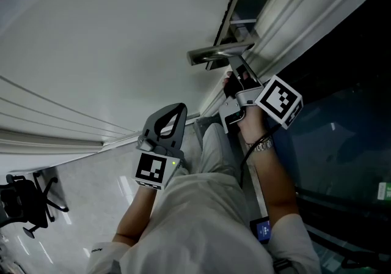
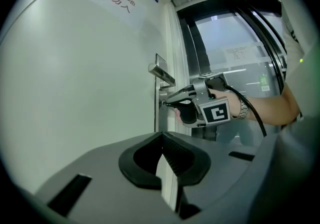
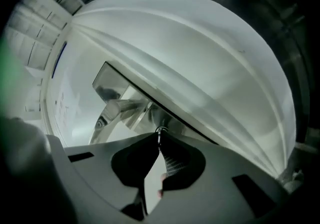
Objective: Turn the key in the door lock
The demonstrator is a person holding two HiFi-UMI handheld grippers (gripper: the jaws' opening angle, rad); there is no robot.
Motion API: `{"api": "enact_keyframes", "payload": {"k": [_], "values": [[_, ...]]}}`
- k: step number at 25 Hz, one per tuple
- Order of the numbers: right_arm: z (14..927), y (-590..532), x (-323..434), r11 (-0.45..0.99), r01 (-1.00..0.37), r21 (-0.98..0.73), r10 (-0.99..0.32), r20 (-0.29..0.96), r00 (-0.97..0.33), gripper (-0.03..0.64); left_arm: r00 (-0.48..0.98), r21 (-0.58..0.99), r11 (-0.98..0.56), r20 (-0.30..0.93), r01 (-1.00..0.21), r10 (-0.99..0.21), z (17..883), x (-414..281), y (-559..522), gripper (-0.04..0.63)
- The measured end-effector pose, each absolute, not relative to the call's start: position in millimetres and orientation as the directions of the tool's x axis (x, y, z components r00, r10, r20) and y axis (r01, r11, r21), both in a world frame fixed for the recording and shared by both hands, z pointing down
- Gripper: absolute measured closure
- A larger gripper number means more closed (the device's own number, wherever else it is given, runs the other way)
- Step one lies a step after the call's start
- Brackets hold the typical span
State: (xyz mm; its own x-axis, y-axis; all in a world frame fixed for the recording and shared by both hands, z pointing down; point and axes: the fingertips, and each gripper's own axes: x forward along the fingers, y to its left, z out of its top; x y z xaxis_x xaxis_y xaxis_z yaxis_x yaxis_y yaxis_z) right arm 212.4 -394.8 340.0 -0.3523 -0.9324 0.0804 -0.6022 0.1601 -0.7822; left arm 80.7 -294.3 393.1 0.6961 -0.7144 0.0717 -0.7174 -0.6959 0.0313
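My right hand-held gripper (image 3: 159, 137) pinches the key (image 3: 160, 130), which sits in the lock (image 2: 161, 98) of the white door (image 1: 91, 34), just below the metal handle (image 1: 214, 54). My left hand-held gripper (image 2: 161, 138) is apart from the door, its jaws pressed together on nothing.

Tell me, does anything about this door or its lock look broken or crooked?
Nothing stands out. The door handle looks intact, and the right gripper is closed on the key just below it.
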Motion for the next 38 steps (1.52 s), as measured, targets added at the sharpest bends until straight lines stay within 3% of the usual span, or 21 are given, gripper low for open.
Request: {"api": "enact_keyframes", "payload": {"k": [5, 9, 12, 16, 21, 25, 30, 35, 38], "values": [[342, -396, 214, 0.142, -0.524, -0.840, -0.932, 0.065, -0.356, 0.603, 0.697, 0.027, -0.697, 0.068, -0.716, -0.714, 395, 79, -293, 0.589], [340, -396, 211, 0.174, -0.621, -0.764, -0.928, 0.084, -0.363, 0.603, 0.695, 0.030, -0.695, 0.073, -0.719, -0.716, 396, 77, -291, 0.589], [340, -392, 209, 0.227, -0.728, -0.646, -0.912, 0.121, -0.392, 0.510, 0.696, 0.031, -0.695, 0.069, -0.718, -0.715, 394, 75, -290, 0.589], [343, -384, 198, 0.307, -0.871, -0.383, -0.890, 0.208, -0.406, 0.451, 0.692, 0.025, -0.693, 0.063, -0.721, -0.719, 392, 68, -288, 0.589], [341, -378, 200, 0.307, -0.933, 0.187, -0.930, 0.267, -0.252, 0.443, 0.698, 0.020, -0.698, 0.059, -0.715, -0.713, 392, 69, -288, 0.590], [340, -375, 195, 0.277, -0.818, 0.504, -0.953, 0.256, -0.165, 0.443, 0.699, 0.022, -0.699, 0.058, -0.715, -0.713, 391, 68, -286, 0.589], [340, -373, 196, 0.195, -0.529, 0.826, -0.979, 0.196, -0.056, 0.443, 0.702, 0.020, -0.702, 0.062, -0.711, -0.709, 391, 66, -283, 0.589], [336, -376, 191, 0.123, -0.200, 0.972, -0.992, 0.115, -0.052, 0.444, 0.696, 0.015, -0.696, 0.054, -0.718, -0.716, 391, 62, -282, 0.589], [341, -379, 188, 0.124, -0.099, 0.987, -0.991, 0.117, -0.072, 0.445, 0.688, 0.030, -0.688, 0.067, -0.726, -0.723, 395, 60, -281, 0.589]]}}
